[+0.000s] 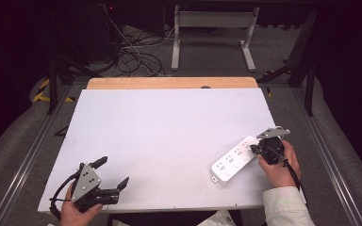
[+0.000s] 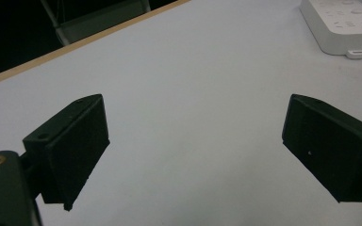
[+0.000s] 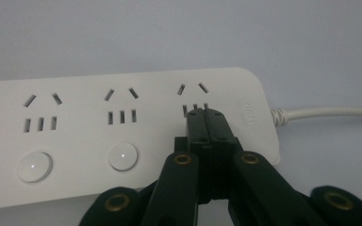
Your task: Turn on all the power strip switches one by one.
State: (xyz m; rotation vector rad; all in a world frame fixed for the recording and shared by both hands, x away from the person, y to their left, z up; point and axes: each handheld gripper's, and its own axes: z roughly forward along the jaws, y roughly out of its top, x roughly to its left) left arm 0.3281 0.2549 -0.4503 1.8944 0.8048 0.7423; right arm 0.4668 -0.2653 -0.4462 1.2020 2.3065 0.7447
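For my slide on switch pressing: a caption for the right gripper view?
Shut right gripper tips rest on a white power strip near its cord end, over the third socket group.

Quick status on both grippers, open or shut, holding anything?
Left gripper: open, nothing between its jaws, above the bare table.
Right gripper: shut, holding nothing, tips down on the power strip by its end socket.

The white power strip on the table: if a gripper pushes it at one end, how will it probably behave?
The power strip looks like a stiff, flat plastic bar, so it should slide or pivot, not tip or roll. Its smooth shell on the smooth table probably slips easily. The cable at one end may drag slightly.
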